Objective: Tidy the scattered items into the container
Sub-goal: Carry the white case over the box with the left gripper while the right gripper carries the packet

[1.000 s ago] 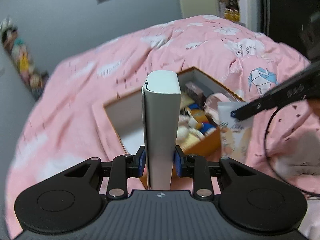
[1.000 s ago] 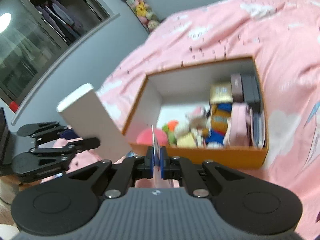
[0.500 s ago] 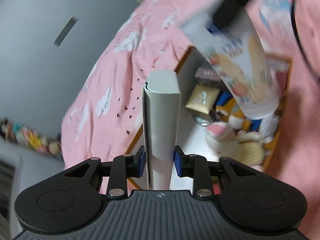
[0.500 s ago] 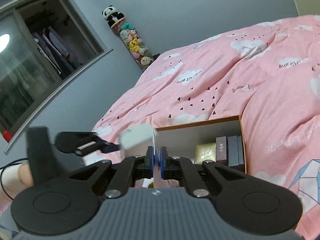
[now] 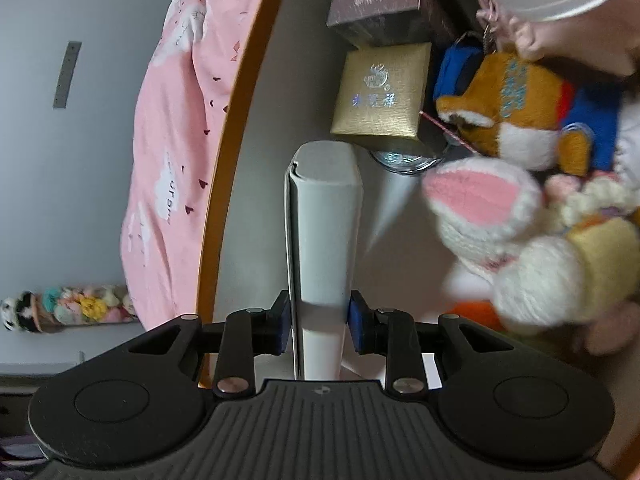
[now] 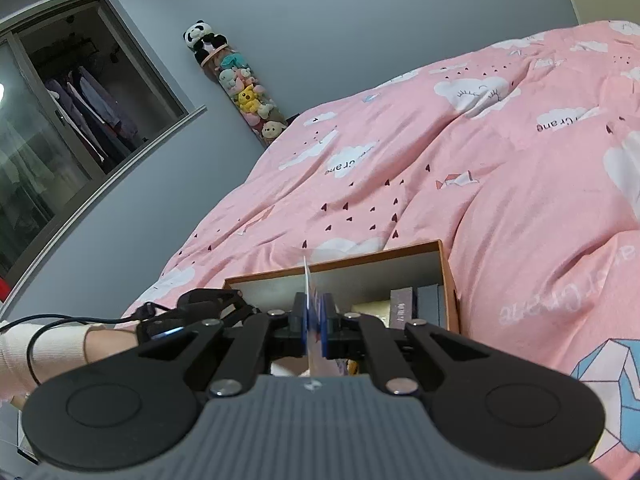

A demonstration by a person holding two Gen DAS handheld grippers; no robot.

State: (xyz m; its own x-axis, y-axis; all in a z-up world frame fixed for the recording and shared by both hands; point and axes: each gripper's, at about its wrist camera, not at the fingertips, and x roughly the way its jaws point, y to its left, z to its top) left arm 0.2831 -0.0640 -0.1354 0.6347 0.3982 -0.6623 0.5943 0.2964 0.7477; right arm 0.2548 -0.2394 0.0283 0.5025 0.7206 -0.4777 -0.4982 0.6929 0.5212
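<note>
- A pink quilt (image 6: 460,168) printed with clouds covers the bed, and the orange-edged container (image 6: 447,276) sits on it.
- In the left wrist view the container's pale inner wall (image 5: 272,120) runs along its left edge; a maroon box (image 5: 380,8) and a gold box (image 5: 382,92) lie against that wall towards the far end.
- Soft toys crowd the container's right side: an orange and blue plush (image 5: 520,112) beyond a white rabbit (image 5: 500,220) with a pink ear.
- The left gripper (image 5: 320,320) is clamped on a tall white box (image 5: 324,232), which points down into the bare strip between the left wall and the toys.
- The right gripper (image 6: 314,318) is pinched tight on a thin flat packet (image 6: 310,292), held above the container's near edge.
- A sleeve (image 6: 24,352) and cable show at the lower left of the right wrist view.
</note>
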